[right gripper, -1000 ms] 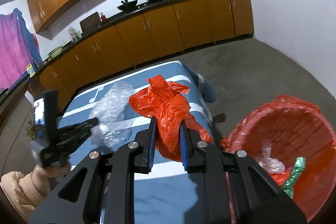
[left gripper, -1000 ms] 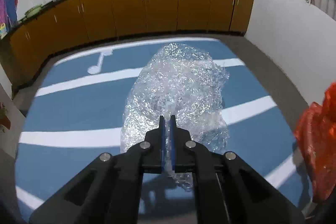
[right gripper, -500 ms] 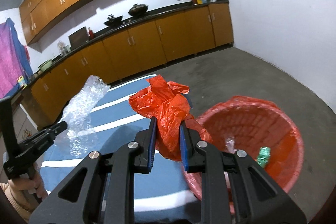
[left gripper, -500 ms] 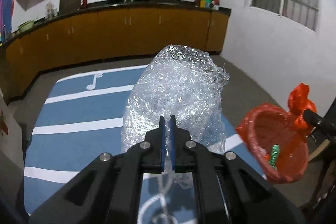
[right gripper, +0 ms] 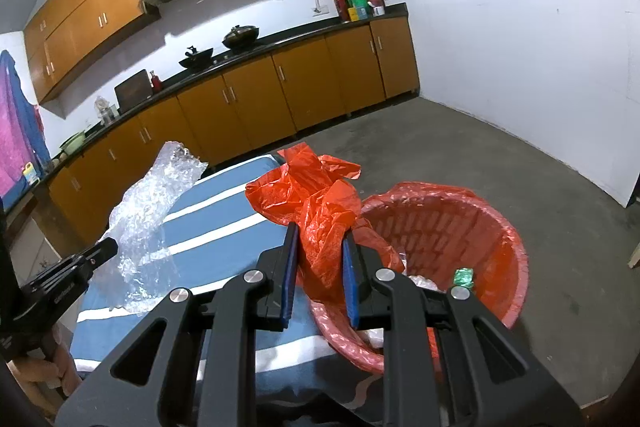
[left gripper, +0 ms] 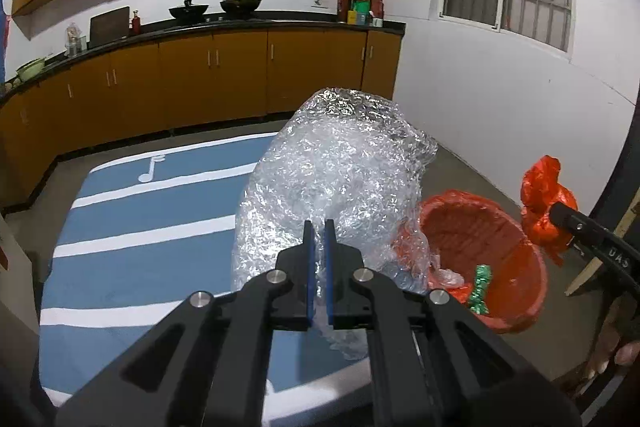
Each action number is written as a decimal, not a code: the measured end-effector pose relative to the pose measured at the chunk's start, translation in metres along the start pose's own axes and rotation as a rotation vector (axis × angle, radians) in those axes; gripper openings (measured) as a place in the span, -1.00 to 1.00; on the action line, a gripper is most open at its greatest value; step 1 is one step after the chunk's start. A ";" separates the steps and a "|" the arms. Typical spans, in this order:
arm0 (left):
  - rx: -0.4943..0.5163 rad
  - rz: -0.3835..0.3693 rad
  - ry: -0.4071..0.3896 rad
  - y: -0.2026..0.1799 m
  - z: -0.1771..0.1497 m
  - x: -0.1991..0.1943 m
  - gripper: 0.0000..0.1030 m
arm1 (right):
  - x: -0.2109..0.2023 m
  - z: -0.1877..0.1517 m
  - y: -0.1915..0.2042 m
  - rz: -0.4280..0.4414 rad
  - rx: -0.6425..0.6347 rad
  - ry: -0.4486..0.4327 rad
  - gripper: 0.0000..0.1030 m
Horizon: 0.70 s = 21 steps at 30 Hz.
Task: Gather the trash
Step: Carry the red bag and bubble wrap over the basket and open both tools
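Crinkled clear bubble wrap (left gripper: 336, 179) fills the space ahead of your left tongs (left gripper: 319, 227), whose jaws are pinched nearly together on its lower edge, holding it up over the blue striped bench (left gripper: 140, 259). Your right tongs (right gripper: 319, 231) grip a crumpled red plastic bag (right gripper: 316, 199) between narrow jaws. Just right of and below both tongs sits the red basket (right gripper: 512, 255), lined in red plastic, with a green wrapper (right gripper: 464, 275) and some clear scraps inside.

Both loads (left gripper: 336, 179) nearer the basket (left gripper: 516, 311)
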<state>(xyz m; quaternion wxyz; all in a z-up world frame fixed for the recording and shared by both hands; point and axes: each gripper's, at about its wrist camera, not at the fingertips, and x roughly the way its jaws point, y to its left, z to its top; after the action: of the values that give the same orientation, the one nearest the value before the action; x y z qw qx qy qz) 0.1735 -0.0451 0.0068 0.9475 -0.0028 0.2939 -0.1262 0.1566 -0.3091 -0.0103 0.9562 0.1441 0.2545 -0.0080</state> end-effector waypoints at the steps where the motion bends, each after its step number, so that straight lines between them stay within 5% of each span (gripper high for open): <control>1: 0.003 -0.010 0.001 -0.005 -0.001 -0.001 -0.89 | -0.001 -0.001 -0.001 -0.003 0.002 0.000 -0.59; 21: 0.040 -0.175 0.064 -0.069 -0.003 0.031 -0.89 | -0.012 0.002 -0.047 -0.118 0.076 -0.021 -0.59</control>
<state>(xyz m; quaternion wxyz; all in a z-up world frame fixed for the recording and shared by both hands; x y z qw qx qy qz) 0.1800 -0.1189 -0.0069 0.9228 -0.0058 0.3200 -0.2145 0.1430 -0.3553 -0.0158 0.9506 0.1649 0.2518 -0.0755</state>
